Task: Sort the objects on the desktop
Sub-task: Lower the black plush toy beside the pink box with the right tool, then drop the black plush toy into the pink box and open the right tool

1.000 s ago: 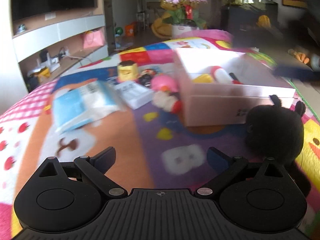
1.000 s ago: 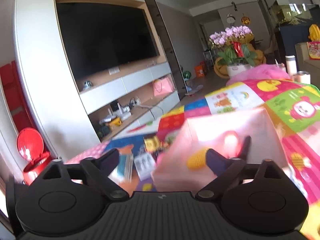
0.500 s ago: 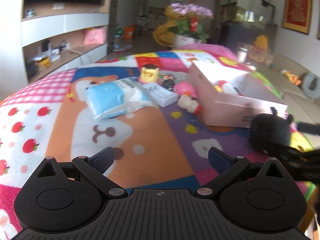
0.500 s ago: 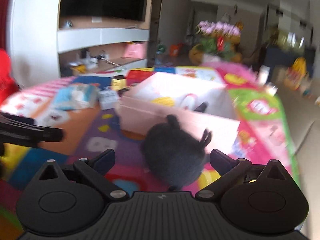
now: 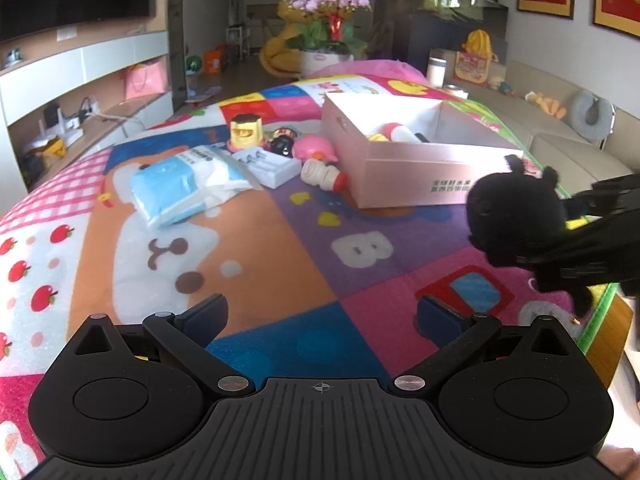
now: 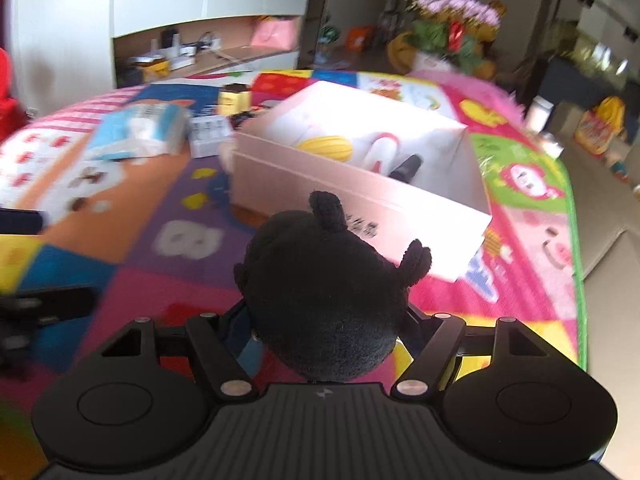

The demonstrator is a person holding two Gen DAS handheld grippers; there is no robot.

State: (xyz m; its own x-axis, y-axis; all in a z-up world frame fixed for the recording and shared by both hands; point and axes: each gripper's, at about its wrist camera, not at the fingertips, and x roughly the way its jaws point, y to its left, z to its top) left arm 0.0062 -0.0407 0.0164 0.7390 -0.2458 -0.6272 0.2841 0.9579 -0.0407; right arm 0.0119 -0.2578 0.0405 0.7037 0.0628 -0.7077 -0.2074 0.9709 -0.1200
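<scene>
A black plush toy [image 6: 324, 300] with small ears sits between the jaws of my right gripper [image 6: 326, 326], which is shut on it in front of the pink cardboard box [image 6: 304, 184]. In the left wrist view the plush toy [image 5: 516, 220] and the right gripper [image 5: 560, 256] are at the right, near the pink box [image 5: 404, 176]. The box holds a yellow toy [image 6: 325, 149], a red-and-white item [image 6: 380, 148] and a black item [image 6: 408, 168]. My left gripper [image 5: 320, 316] is open and empty above the colourful mat [image 5: 248, 264].
Left of the box lie a blue tissue pack [image 5: 176, 184], a white flat pack [image 5: 268, 164], a yellow cup toy [image 5: 245, 132], a pink toy [image 5: 314, 148], and a cream-and-red toy [image 5: 324, 175]. The table's right edge [image 5: 600, 312] is near the plush.
My right gripper came down from over the box to the plush toy and closed on it. My left gripper drew back from the box and stayed open.
</scene>
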